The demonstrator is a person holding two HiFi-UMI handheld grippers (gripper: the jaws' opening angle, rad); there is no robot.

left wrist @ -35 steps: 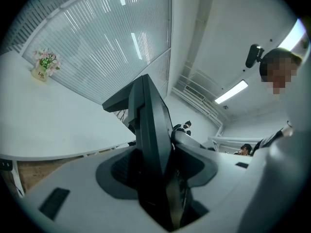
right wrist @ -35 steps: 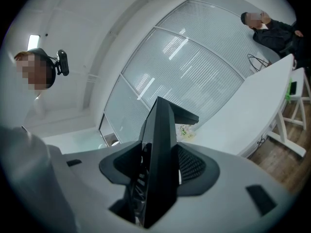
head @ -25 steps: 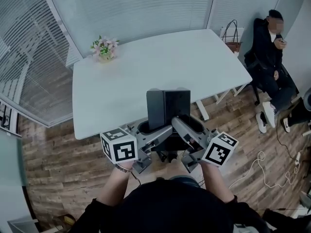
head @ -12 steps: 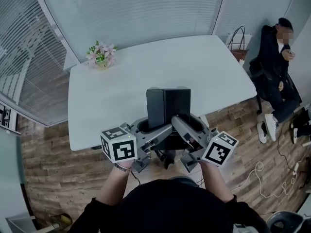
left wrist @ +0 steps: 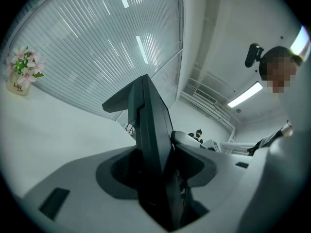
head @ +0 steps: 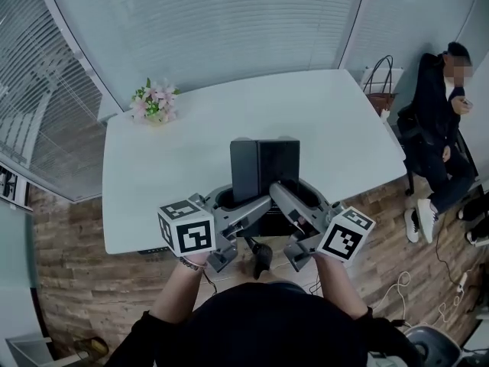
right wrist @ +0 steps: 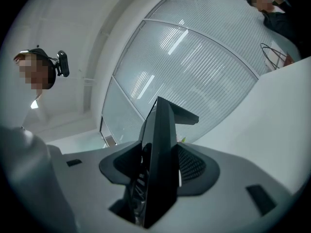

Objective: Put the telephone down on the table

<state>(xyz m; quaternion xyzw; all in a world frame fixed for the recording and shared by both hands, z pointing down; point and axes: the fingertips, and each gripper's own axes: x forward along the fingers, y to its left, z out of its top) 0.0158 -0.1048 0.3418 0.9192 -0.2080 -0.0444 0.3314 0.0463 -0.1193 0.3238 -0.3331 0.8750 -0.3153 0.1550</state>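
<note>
A black desk telephone (head: 263, 167) is held upright between my two grippers, over the front part of the white table (head: 176, 167). My left gripper (head: 235, 205) is shut on its left lower side and my right gripper (head: 294, 201) on its right lower side. In the left gripper view the telephone (left wrist: 151, 135) stands edge-on, wedged between the jaws of that gripper (left wrist: 155, 176). The right gripper view shows the same dark slab (right wrist: 163, 149) clamped in the right gripper (right wrist: 156, 178). The telephone's underside is hidden.
A small pot of pink flowers (head: 153, 102) stands at the table's far left corner. A person in black (head: 445, 121) sits to the right beside a wire-handled bag (head: 380, 79). Blinds cover the glass walls behind. Cables lie on the wooden floor at the lower right.
Both grippers with the telephone have moved forward together: the table's near edge has slid toward me and now lies under the grippers. The grip on the telephone looks the same.
</note>
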